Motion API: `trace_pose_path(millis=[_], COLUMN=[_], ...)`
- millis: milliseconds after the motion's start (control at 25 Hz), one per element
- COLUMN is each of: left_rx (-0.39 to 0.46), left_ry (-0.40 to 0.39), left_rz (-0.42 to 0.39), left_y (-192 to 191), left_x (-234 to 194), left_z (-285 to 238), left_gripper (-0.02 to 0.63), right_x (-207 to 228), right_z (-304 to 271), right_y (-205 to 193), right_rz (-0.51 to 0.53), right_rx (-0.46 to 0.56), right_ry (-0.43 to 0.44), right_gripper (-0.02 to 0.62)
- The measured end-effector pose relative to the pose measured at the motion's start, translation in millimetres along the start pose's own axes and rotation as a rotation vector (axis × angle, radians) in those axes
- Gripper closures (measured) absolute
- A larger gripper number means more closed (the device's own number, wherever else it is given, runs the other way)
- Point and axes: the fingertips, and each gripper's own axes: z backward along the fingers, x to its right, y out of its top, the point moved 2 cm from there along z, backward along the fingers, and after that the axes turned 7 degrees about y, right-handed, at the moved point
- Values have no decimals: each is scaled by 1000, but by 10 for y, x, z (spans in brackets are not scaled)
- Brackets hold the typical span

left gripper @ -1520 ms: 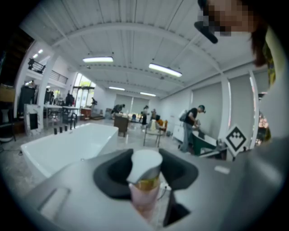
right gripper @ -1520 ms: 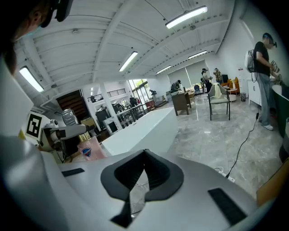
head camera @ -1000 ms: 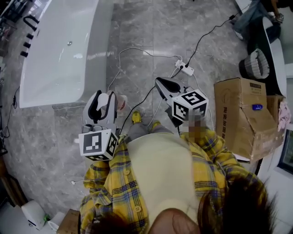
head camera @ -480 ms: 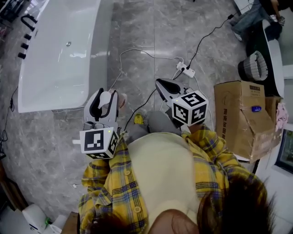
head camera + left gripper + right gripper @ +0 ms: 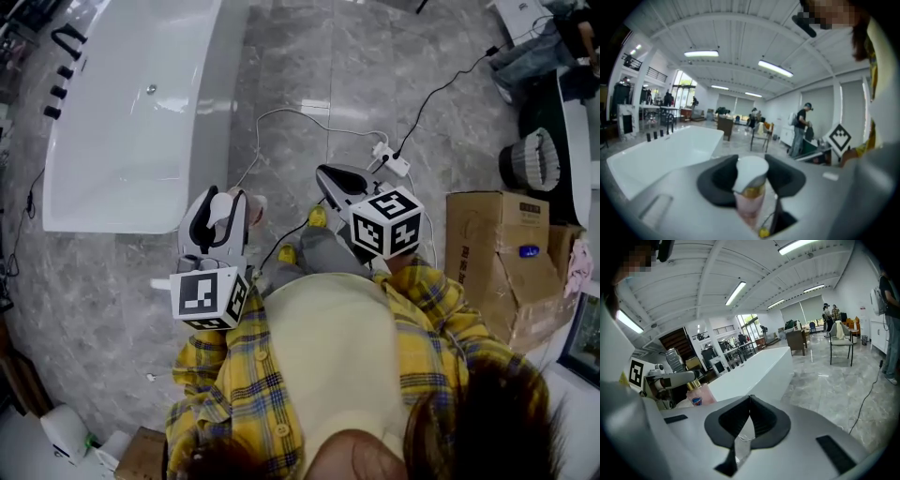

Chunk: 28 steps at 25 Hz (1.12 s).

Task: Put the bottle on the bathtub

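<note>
Bottle (image 5: 750, 187) roughly upright, white pump cap up, clamped at neck by left hand-held gripper (image 5: 217, 211), centre-left of head view. Bathtub (image 5: 208, 94) fills upper left, just ahead and left of jaws; left hand nearer. Right hand-held gripper (image 5: 749, 414) pinched together, empty, mid-frame.

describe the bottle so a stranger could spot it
Start at the long white bathtub on the grey marble floor; the left gripper hangs just off its near end. Clamped in its jaws is the pale pink bottle with a white pump cap and gold collar; the right gripper holds nothing.
</note>
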Motion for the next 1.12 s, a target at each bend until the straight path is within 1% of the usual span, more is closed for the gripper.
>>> trace_pose_path(millis=[200, 440, 640, 920, 1120], left_rx=[7, -3, 6, 13, 6], left_ry=[44, 80, 98, 92, 59], left_rz=[-13, -3, 3, 1, -8], left_y=[107, 224, 325, 486, 557], left_x=[50, 172, 207, 156, 26], left_z=[-334, -726, -981, -1325, -1629], left_gripper=[426, 426, 426, 426, 426], right_x=[284, 643, 915, 1093, 1229], right_z=[-98, -116, -126, -217, -404], right_y=[219, 405, 535, 651, 789], right_rz=[21, 23, 38, 37, 22], right_rx=[-4, 2, 9, 6, 2], right_ry=[45, 85, 87, 80, 58], right_gripper=[581, 581, 581, 581, 581])
